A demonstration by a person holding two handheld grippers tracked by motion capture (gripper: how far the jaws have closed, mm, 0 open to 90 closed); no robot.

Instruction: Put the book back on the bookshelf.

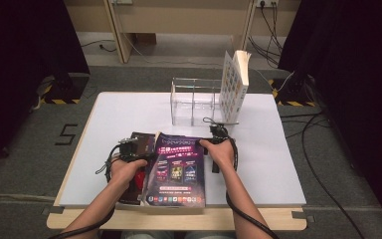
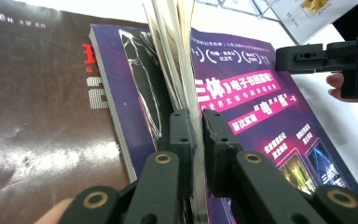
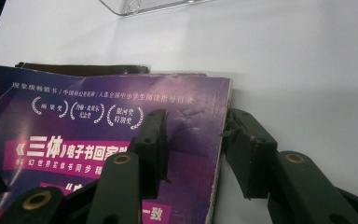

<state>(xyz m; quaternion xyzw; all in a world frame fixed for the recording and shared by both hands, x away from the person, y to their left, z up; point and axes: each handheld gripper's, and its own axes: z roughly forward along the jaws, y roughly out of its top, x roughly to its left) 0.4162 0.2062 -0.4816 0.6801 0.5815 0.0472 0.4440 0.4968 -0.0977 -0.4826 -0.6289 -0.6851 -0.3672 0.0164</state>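
Three books are on the white surface (image 1: 109, 114): a purple book (image 1: 176, 169) lying flat near the front edge, a dark brown book (image 1: 140, 144) lying under its left side, and a white-covered book (image 1: 235, 84) standing upright at the far right end of a clear rack (image 1: 194, 102). The rack is one piece with see-through walls and a divider; the upright book leans at its right end, and whether it sits inside a compartment or just against the outside wall cannot be told; the other compartments hold nothing visible. Two grippers work on the purple book. The left gripper (image 2: 195, 135) has its fingers pressed together on a thin sheaf of that book's pages and cover along its left side, the sheets fanning upward above the fingers. The right gripper (image 3: 193, 140) sits at the book's far right corner, its fingers apart, one lying on the cover and the other just off the right edge on the surface; no pressing grip is apparent. The purple book's near edge lies close to the front edge of the surface. Bare surface lies to the right of the book, to the left beyond the brown book, and between the books and the rack.
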